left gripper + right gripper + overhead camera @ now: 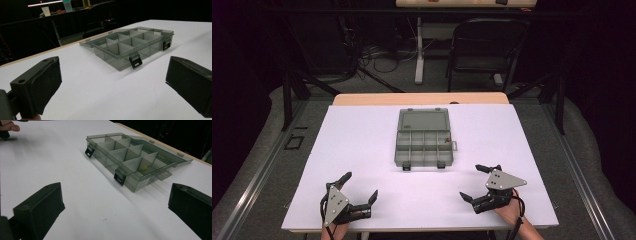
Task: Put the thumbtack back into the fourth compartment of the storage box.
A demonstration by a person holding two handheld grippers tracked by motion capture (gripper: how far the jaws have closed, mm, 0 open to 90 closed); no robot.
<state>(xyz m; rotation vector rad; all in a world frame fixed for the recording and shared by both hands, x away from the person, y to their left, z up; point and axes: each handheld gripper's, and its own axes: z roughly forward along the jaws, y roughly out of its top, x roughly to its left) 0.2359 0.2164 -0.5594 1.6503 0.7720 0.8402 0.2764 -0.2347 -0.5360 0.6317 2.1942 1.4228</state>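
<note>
Setting: dim room, a black folding chair (484, 47) and a tangle of cables on the floor beyond the far edge of the surface (362, 150), which is a white sheet over a pale wooden top.

Item 1: compartment box (423, 145), smoky grey translucent plastic, lying open at the middle of the surface. Its lid (423, 120) is folded back flat on the far side of the box. The tray is split by partitions into small compartments. Two black latches (405, 166) hang from the near wall of the box. In the right gripper view a small yellow piece (143, 168) lies in one compartment at the end of the box nearest that camera; what it is cannot be told.

Item 2: left tool (360, 186), held near the front edge of the surface, well apart from the box and to its near left. Jaws spread wide, nothing between them. In the left gripper view the box (132, 45) lies ahead between the two jaws, untouched.

Item 3: right tool (474, 182), held to the near right of the box, closer to it than the left tool yet not touching. Jaws spread wide, holding nothing. The person's hand (509, 210) grips it from the front edge.
</note>
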